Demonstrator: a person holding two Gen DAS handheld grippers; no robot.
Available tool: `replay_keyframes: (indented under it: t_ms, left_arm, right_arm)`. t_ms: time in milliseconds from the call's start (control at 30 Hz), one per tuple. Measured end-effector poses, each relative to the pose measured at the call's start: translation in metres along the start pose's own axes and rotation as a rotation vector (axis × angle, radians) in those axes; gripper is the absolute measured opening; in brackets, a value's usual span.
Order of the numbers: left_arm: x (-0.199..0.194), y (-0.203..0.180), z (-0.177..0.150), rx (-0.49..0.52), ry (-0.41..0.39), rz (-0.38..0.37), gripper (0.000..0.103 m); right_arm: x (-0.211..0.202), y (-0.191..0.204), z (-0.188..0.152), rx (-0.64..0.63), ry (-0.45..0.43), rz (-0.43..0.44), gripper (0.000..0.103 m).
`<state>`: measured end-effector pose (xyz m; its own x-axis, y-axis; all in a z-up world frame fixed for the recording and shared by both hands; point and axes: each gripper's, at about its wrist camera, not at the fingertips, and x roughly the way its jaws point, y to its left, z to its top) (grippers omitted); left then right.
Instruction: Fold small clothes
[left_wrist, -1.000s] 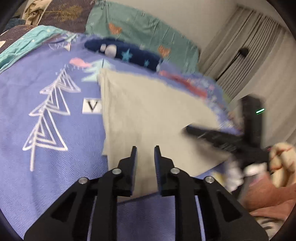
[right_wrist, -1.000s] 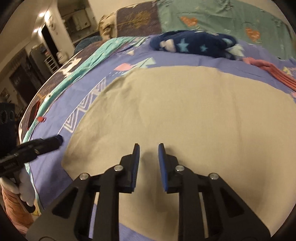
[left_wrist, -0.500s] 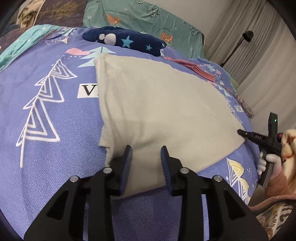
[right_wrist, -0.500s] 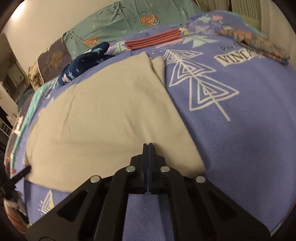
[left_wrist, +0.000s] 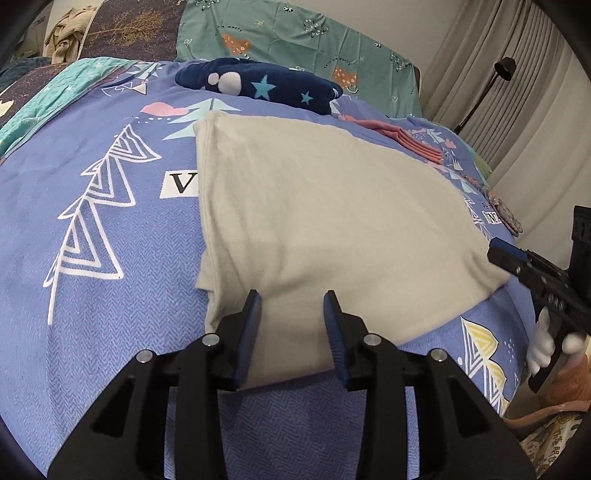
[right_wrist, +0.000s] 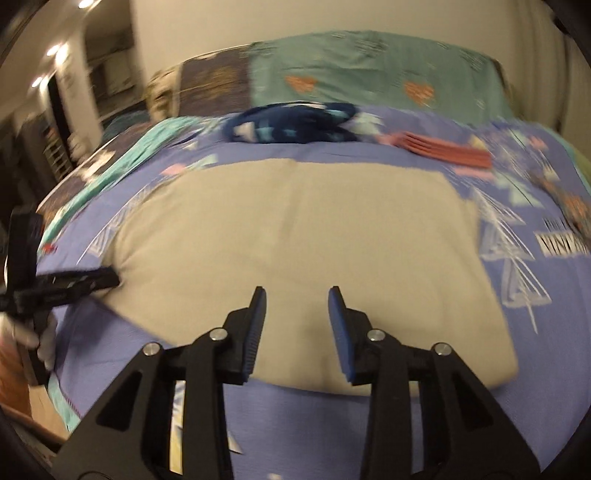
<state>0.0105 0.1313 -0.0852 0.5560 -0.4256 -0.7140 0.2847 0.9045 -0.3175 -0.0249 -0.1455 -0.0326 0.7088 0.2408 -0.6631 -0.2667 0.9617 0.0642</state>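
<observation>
A beige garment lies flat and folded on the blue patterned bedspread; it also shows in the right wrist view. My left gripper is open and empty, hovering over the garment's near left edge. My right gripper is open and empty above the garment's near edge. The right gripper shows at the far right of the left wrist view. The left gripper shows at the left of the right wrist view.
A navy star-print garment lies at the far side of the bed. Folded pink clothes lie to its right. Teal pillows stand behind. A floral item lies near the right bed edge. Curtains hang on the right.
My right gripper opened from shut and swung back to face the garment squarely. My left gripper opened wider and stayed over the near edge.
</observation>
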Motion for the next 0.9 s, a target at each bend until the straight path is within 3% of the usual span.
replay_keyframes:
  t_ms: [67, 167, 300, 433, 567, 700, 900]
  left_arm:
    - [0.0, -0.001, 0.0, 0.0, -0.001, 0.003, 0.038]
    - [-0.002, -0.002, 0.0, -0.002, -0.005, -0.003, 0.041]
    - [-0.004, -0.002, -0.001, -0.007, -0.011, -0.01, 0.043]
    - [-0.011, 0.002, -0.002, -0.027, -0.038, -0.012, 0.043]
    - [-0.031, 0.024, -0.002, -0.076, -0.097, 0.03, 0.045]
    - [-0.039, 0.055, -0.009, -0.147, -0.085, 0.095, 0.045]
    - [-0.039, 0.066, -0.018, -0.181, -0.084, 0.077, 0.046]
  right_arm:
    - [0.003, 0.018, 0.001, -0.031, -0.007, 0.023, 0.056]
    - [0.013, 0.038, 0.006, -0.051, -0.008, 0.045, 0.059]
    - [0.023, 0.061, 0.011, -0.145, -0.002, 0.008, 0.059]
    - [0.027, 0.085, 0.014, -0.232, 0.0, 0.048, 0.059]
    - [0.027, 0.112, 0.012, -0.336, -0.011, 0.07, 0.059]
    - [0.029, 0.146, 0.006, -0.46, -0.016, 0.119, 0.058]
    - [0.054, 0.187, -0.006, -0.606, 0.063, 0.127, 0.057]
